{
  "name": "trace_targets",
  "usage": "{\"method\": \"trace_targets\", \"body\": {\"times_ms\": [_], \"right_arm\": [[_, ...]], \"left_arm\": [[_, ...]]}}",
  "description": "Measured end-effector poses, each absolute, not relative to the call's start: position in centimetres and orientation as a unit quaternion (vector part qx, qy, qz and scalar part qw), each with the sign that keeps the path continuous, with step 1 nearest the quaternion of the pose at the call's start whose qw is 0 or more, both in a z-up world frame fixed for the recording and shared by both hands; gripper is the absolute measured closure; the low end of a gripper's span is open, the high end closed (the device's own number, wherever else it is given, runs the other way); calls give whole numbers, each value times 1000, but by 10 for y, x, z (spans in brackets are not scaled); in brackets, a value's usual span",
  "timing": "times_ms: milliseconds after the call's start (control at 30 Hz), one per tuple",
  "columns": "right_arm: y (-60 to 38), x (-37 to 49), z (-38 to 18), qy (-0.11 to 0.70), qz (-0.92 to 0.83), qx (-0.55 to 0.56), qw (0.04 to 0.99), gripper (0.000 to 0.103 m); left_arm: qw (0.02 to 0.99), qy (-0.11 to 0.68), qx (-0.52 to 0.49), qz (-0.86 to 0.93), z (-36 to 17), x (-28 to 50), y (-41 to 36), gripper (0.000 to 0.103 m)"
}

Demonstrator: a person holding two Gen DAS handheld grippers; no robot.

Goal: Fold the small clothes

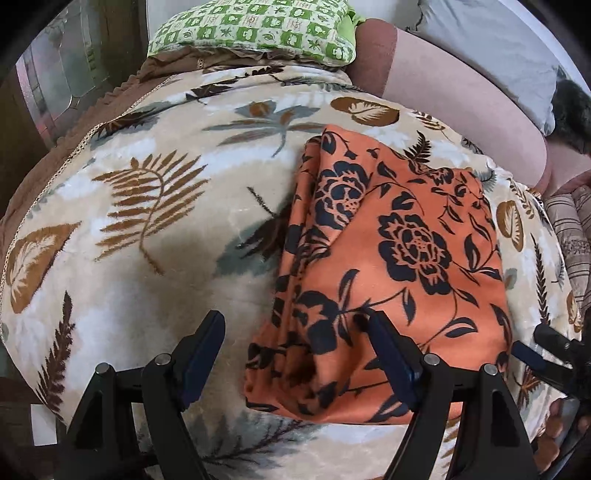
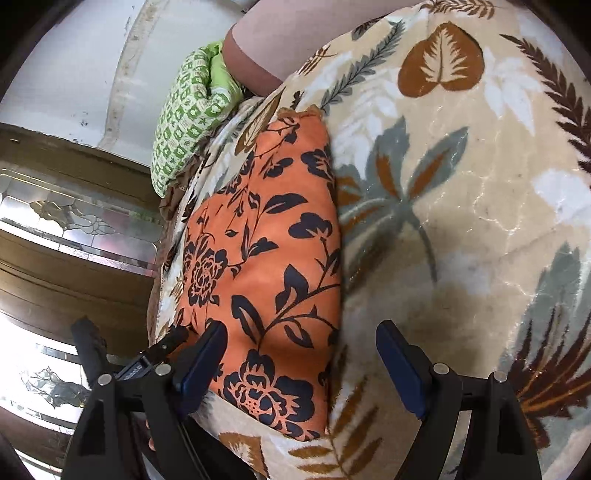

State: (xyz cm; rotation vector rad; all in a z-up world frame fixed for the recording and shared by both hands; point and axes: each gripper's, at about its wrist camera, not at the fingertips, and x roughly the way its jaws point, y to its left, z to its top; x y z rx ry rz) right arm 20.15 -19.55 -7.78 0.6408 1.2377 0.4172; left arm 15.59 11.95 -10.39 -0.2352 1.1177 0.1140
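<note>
Folded orange floral cloth (image 1: 388, 258) (apparently flat) — both hand-held grippers spread.

Left wrist camera looking down close over the blanket (image 1: 147, 258), right wrist camera facing in from the side, both sharing the orange cloth (image 1: 388, 258) and green pillow (image 2: 184, 122).

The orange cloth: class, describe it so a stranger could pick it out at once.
A beige leaf-print blanket covers the bed, with a green checked pillow at its far end. On the blanket, nearer the open left gripper, lies the folded orange cloth. It alone is bright orange with dark navy flowers.
</note>
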Motion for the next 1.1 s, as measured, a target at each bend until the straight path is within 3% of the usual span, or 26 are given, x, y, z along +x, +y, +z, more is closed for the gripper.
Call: {"method": "trace_targets", "body": {"times_ms": [233,367,667,833,1100], "right_arm": [[-186,209,-77,566,203,293,743,18],[-174,209,-97,611,179,250,729,18],[-154,206,-24,522,233,223,790,18],[-129,211,-72,585,253,213,741,18],[-176,234,-40,530,224,263,775,18]], "left_arm": [[842,526,-106,52,-102,155,118,22],[841,529,-105,53,-104,155,118,22],[842,527,-103,53,-102,153,120,22],[842,526,-104,51,-101,153,122,22],[854,502,-136,18,-88,172,141,22]]}}
